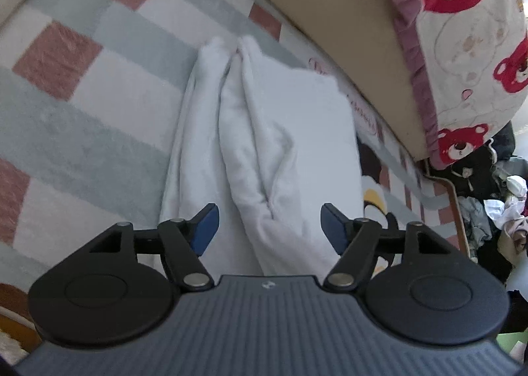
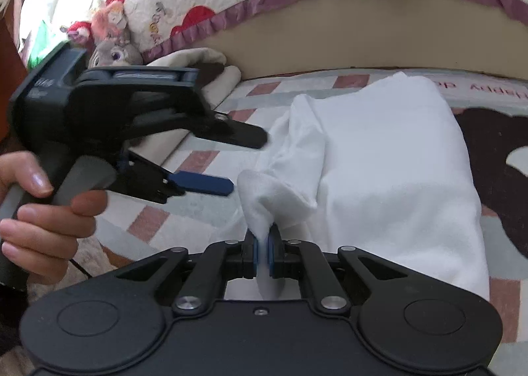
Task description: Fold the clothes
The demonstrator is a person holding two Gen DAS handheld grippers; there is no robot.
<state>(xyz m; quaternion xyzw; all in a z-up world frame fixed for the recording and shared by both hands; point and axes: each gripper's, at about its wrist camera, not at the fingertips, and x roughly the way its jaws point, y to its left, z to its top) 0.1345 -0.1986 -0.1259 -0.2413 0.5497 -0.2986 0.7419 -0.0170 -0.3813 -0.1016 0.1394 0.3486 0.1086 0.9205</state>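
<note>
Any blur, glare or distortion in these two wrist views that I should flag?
Left wrist: white garment and checked rug softly blurred, fisheye bending the bed edge. Right wrist: blown-out glare top left, left tongs motion-smeared, right tongs sharp on the cloth.

Your white garment lies on the checked rug, partly folded: a flat, smooth panel to the right of your right gripper's fingers, bunched ridges to their left. One soft corner is pinched between those fingers, puffing up just ahead of them. From your left gripper, long creased folds (sleeve-like) run straight ahead between the spread fingers.
</note>
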